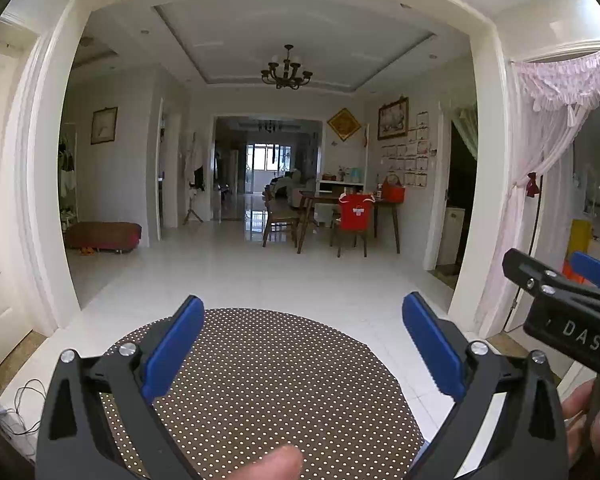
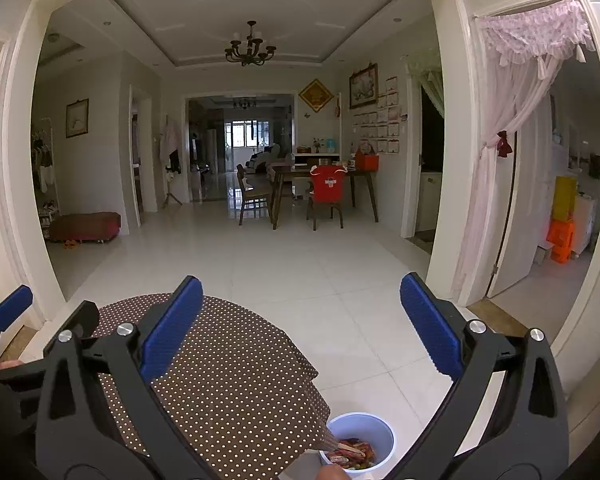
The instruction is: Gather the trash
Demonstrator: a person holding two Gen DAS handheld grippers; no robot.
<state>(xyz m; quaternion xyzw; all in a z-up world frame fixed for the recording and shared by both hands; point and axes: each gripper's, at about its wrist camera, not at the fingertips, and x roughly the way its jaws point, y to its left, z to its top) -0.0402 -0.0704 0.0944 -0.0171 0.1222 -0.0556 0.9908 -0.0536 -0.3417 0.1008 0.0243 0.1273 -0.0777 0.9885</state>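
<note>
Glossy floor tiles [image 2: 284, 264], matt dotted tablecloth [image 2: 236, 380]

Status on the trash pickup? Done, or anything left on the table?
Looks mostly done: wrappers sit in the blue bin beside the table, and the dotted cloth shows no trash in either view. Nothing in hand: left gripper and right gripper are both open and hold nothing. Left: nothing visible, though the table's near edge is hidden.

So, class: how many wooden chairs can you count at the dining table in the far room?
2. One chair stands at the table's left end; the other, draped with a red cloth, stands at its front. More may be hidden behind the table.
</note>
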